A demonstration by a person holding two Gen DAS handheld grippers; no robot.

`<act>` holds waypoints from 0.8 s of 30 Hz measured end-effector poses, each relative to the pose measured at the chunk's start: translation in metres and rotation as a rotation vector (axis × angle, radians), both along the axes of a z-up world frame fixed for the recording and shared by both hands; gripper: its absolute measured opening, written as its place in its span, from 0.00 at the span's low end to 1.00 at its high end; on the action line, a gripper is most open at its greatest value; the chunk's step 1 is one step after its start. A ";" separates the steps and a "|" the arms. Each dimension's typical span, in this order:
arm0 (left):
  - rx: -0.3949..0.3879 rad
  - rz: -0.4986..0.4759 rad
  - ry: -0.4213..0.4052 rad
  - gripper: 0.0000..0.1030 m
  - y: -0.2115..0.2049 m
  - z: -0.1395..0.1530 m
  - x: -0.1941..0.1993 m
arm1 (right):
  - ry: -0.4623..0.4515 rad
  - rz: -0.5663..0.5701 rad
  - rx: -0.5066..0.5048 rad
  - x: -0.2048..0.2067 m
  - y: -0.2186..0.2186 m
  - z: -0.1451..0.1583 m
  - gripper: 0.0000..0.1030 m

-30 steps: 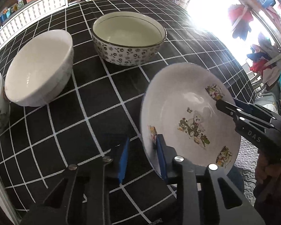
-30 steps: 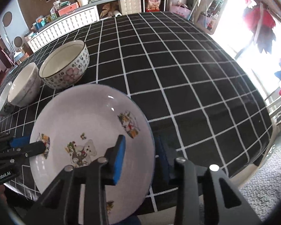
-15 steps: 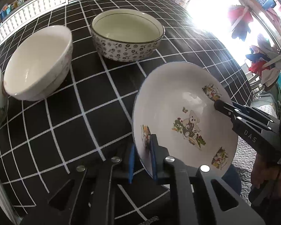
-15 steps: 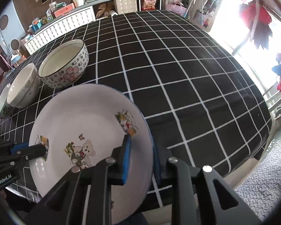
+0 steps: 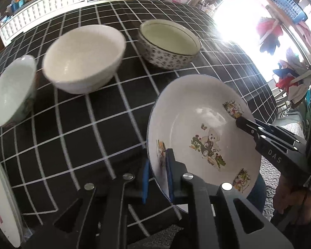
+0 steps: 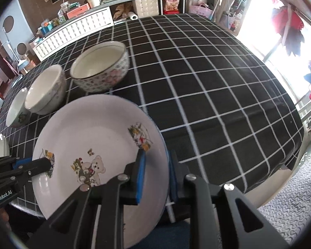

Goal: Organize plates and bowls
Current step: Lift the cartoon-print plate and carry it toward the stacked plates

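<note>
1. While both tools clamp the bear plate (image 5: 205, 137) by opposite edges, the left tool (image 5: 157, 178) has its blue pads squeezed nearly together on the plate's near-left rim, and the right tool (image 6: 155, 176) pinches the rim across from it, its jaws only narrowly apart on the edge.
2. The plate hangs tilted above the near edge of the tabletop (image 6: 207, 83), lifted off the cloth and held evenly between the two hands.
3. From the plate, the three bowls lie farther in and to the left: the patterned bowl (image 5: 170, 43) nearest, the plain white bowl (image 5: 83, 58) beyond it, then the small bowl (image 5: 12, 89).
4. Another white dish (image 5: 2, 203) sits at the far left of the plate, probably where it belongs; the left hand is nearer to it.
5. The tabletop wears a black cloth with a white grid; a cluttered room with shelves and a bright window surrounds it.
</note>
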State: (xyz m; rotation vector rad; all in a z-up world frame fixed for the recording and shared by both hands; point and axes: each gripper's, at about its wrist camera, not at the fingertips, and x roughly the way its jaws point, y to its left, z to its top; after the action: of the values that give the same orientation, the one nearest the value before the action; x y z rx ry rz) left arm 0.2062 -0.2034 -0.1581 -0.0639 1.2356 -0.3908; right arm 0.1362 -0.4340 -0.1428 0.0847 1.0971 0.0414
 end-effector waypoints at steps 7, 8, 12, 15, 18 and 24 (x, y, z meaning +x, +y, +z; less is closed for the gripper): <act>-0.008 0.057 -0.007 0.13 0.037 0.008 -0.015 | -0.017 0.043 0.001 -0.009 0.036 0.014 0.25; -0.013 0.068 -0.009 0.13 0.044 0.010 -0.017 | -0.019 0.052 0.004 -0.010 0.043 0.016 0.25; -0.013 0.110 -0.026 0.13 0.072 0.018 -0.027 | -0.026 0.088 0.008 -0.012 0.070 0.022 0.25; -0.008 0.136 -0.043 0.13 0.093 0.023 -0.034 | -0.034 0.117 0.012 -0.015 0.090 0.026 0.25; -0.009 0.172 -0.055 0.13 0.116 0.029 -0.044 | -0.042 0.153 0.014 -0.016 0.112 0.031 0.25; -0.007 0.251 -0.068 0.13 0.168 0.035 -0.066 | -0.059 0.226 0.019 -0.019 0.160 0.037 0.25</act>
State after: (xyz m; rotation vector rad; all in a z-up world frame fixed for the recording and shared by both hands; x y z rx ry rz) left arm 0.1402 -0.0358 -0.1233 -0.2081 1.1431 -0.1769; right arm 0.1170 -0.2741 -0.1063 -0.0232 1.0432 0.2555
